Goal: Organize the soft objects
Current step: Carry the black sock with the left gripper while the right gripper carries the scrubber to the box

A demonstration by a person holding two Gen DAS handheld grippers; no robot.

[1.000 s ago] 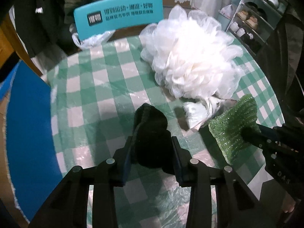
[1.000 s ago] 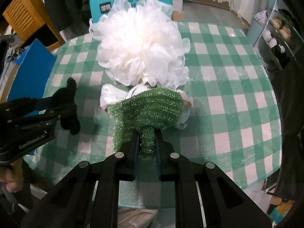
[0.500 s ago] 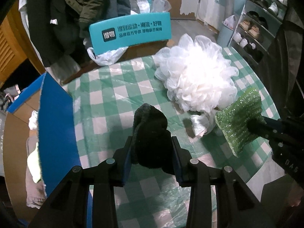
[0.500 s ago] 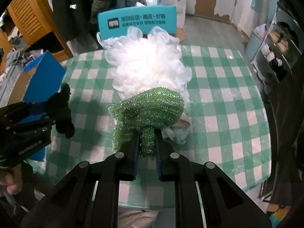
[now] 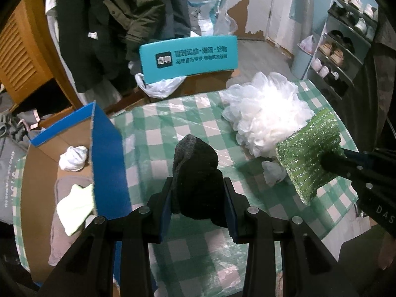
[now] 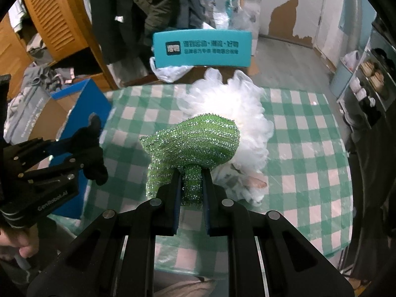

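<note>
- My left tongs point(image 5: 198, 205) are clamped on the black sock point(image 5: 195, 173), which stands up out of the narrow gap between the jaws, clear above the table point(image 5: 173, 123).
- My right tongs point(image 6: 190, 190) are nearly closed, pinching the green scourer point(image 6: 195, 143) by its lower edge; the rest fans out above the jaws.
- The white pouf point(image 5: 264, 109) lies on the table, ahead of and below the scourer.
- The box point(image 5: 106, 153) sits off the table's left edge, already holding 2 pale cloths.
- The sock is just beside the box's blue wall, so I judge my left hand is nearer; the scourer must cross the table leftward.
</note>
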